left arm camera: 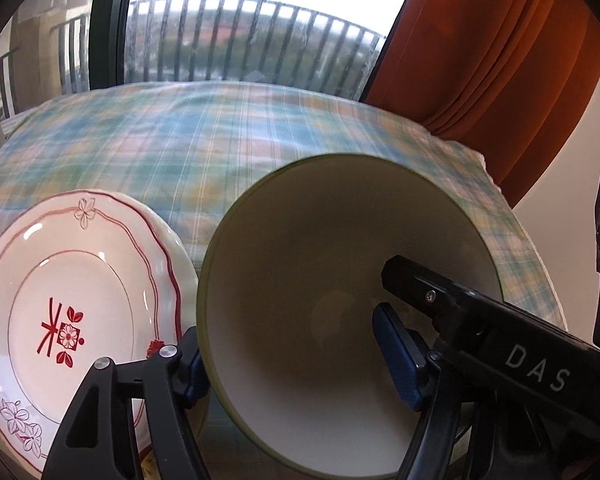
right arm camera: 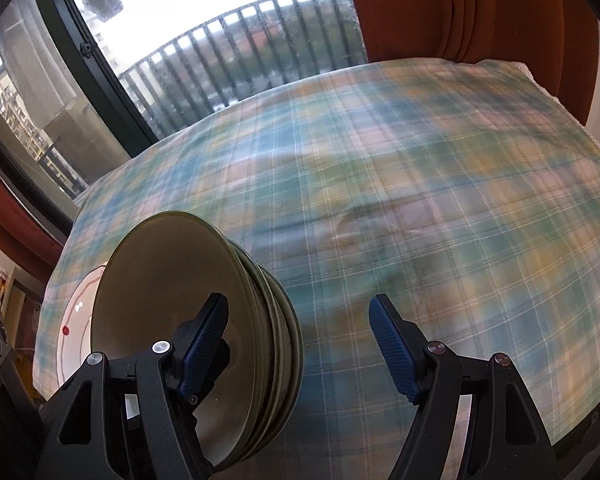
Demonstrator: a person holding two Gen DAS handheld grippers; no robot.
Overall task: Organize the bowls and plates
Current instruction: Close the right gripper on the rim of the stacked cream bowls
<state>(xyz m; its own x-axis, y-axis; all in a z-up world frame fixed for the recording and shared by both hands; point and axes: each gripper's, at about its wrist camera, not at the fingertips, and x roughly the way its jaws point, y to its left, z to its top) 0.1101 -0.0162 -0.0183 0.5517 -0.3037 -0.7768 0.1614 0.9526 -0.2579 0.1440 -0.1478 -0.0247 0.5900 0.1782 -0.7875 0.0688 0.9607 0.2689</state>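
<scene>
Plaid tablecloth [left arm camera: 220, 140] fills the left wrist view: your left gripper [left arm camera: 296, 360] straddles the bowl stack [left arm camera: 340, 280] wide, beside the plates [left arm camera: 72, 300].

Right wrist view: your right gripper [right arm camera: 300, 348] gapes empty just right of the stack [right arm camera: 172, 280]; sorting looks nearly finished.
</scene>
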